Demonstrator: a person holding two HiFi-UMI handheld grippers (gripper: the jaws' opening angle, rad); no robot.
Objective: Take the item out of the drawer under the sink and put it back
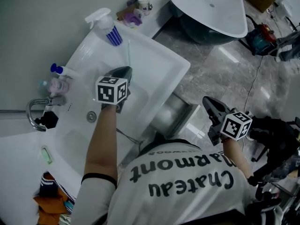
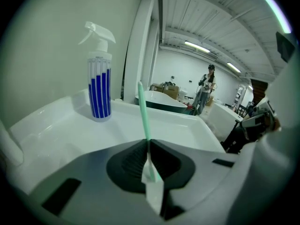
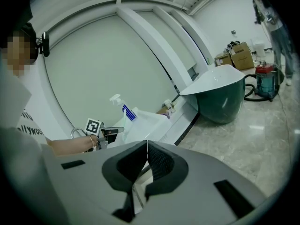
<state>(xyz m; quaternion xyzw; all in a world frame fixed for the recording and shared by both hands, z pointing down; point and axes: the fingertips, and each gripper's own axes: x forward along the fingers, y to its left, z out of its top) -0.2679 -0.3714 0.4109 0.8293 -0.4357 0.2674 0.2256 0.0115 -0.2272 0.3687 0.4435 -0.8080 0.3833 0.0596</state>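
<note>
My left gripper (image 1: 123, 70) hovers over the white sink basin (image 1: 157, 62), shut on a thin mint-green stick-like item (image 1: 128, 53). In the left gripper view the item (image 2: 142, 109) stands up from between the jaws of that gripper (image 2: 146, 143), and its white end pokes out behind the pads. Below the sink the drawer (image 1: 176, 113) stands pulled out. My right gripper (image 1: 206, 102) is beside the drawer, above the floor. In the right gripper view its jaws (image 3: 147, 142) meet with nothing between them.
A blue-striped spray bottle (image 1: 106, 26) (image 2: 99, 87) stands at the sink's back corner. A faucet (image 1: 35, 113) and small bottles (image 1: 59, 81) line the left counter. A dark bathtub (image 1: 211, 8) and a vacuum (image 1: 260, 36) sit on the marble floor beyond.
</note>
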